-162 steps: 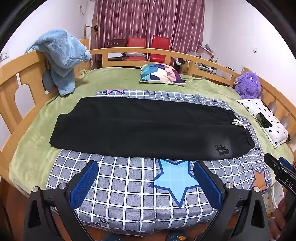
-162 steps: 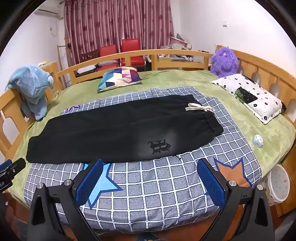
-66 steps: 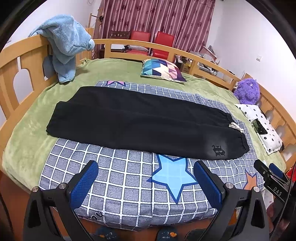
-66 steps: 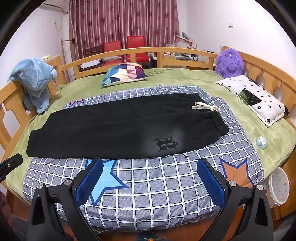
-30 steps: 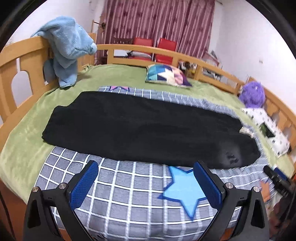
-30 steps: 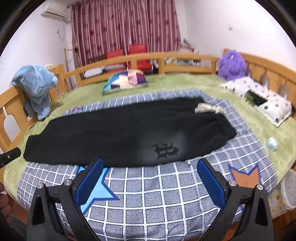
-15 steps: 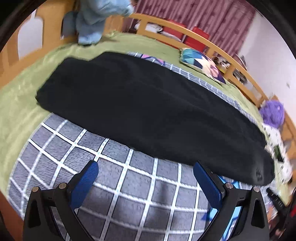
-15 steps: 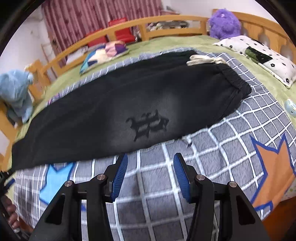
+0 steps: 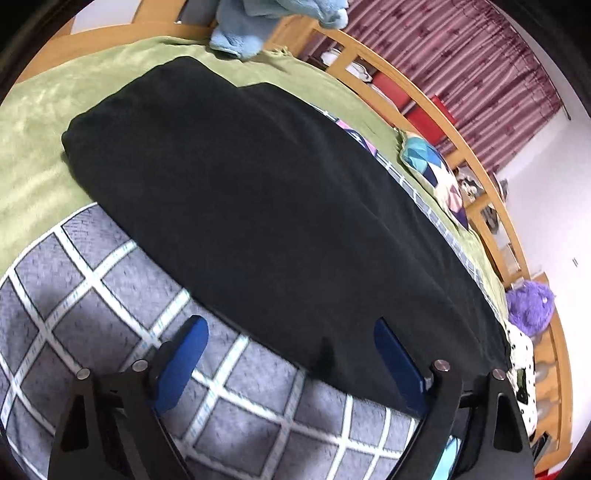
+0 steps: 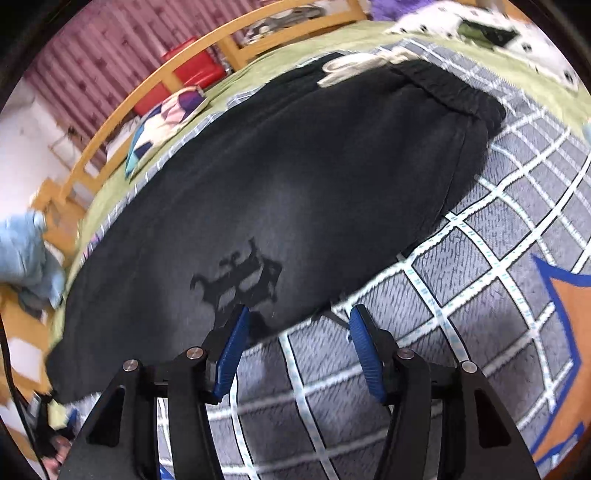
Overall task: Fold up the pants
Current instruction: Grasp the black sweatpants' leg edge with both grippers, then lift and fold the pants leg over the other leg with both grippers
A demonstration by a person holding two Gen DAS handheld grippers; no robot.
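Observation:
Black pants (image 9: 258, 192) lie flat and lengthwise on the bed. In the right wrist view they (image 10: 314, 177) show a dark logo (image 10: 236, 277), an elastic waistband (image 10: 461, 99) and a white drawstring (image 10: 351, 66). My left gripper (image 9: 291, 350) hangs low over the pants' near edge, its jaws wide and closing. One pad stands over the blanket and the other over the cloth, neither pressing. My right gripper (image 10: 297, 332) straddles the near edge just below the logo. Its jaws stand half wide and are opening slightly, with the hem between them and no pad pressing on it.
The pants rest on a grey checked blanket (image 9: 92, 314) with star prints, over a green bedspread (image 9: 37, 147). A wooden rail (image 9: 388, 74) rings the bed. A patterned cushion (image 9: 432, 173), a blue plush (image 9: 258, 22), a purple plush (image 9: 530, 306) and a spotted pillow (image 10: 480, 29) sit along it.
Both grippers have dropped from high above the bed close to the pants' near edge and have rolled. The right jaws have narrowed to about half; the left jaws have narrowed a little.

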